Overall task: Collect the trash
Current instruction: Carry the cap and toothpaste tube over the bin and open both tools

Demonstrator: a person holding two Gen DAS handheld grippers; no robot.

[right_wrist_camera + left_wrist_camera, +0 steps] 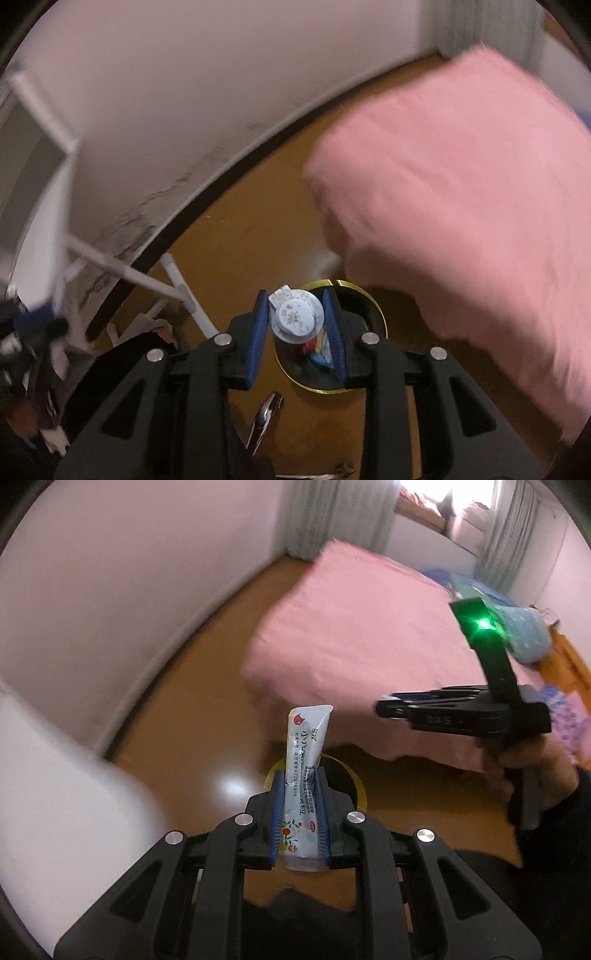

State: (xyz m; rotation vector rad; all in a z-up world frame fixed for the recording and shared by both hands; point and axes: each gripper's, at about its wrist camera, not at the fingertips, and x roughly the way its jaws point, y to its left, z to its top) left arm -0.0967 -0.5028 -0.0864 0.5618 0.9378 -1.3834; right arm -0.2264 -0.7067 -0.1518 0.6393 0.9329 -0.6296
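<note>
Left gripper (299,805) clamped by its blue pads on a white medicine sachet (304,760) with printed text, standing upright between the fingers above the wooden floor (192,746), over a yellow-rimmed trash bin (356,779) beside the pink-covered bed (362,635). Right gripper (297,321) closed on a small pale-blue round cup with a peel-off lid (295,314), possibly a jelly or pudding cup given the blur, held directly above the bin (382,314), colourful wrappers (317,350) inside.
</note>
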